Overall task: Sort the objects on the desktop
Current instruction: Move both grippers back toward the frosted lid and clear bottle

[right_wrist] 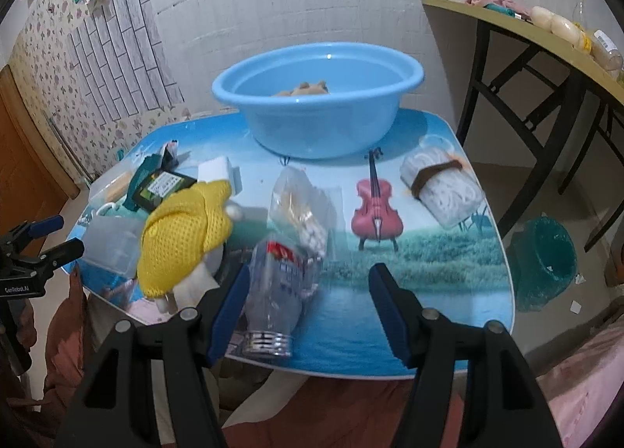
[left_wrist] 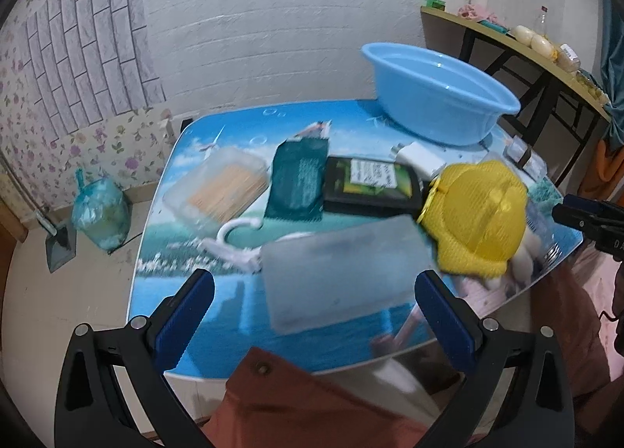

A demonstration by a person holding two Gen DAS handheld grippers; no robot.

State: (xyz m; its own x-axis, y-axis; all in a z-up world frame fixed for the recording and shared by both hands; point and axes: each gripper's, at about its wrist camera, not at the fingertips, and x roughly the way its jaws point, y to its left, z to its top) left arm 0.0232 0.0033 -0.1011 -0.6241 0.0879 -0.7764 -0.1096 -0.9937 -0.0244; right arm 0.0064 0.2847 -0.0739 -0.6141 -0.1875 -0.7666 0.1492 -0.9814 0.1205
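Note:
My left gripper hangs open over the near edge of the picture-printed table. A frosted plastic box lies flat just ahead of its fingertips, untouched. Behind the box lie a yellow mesh cap on a plush toy, a black packet, a dark green packet and a clear box of wooden sticks. My right gripper is open too. A clear jar with a silver cap lies on its side against the left finger; the right finger stands apart from it.
A blue basin with something brown inside stands at the table's far side. A bag of white pieces, a banded clear tub of white cord, a white hook and a white charger also lie there. A teal bin stands on the floor.

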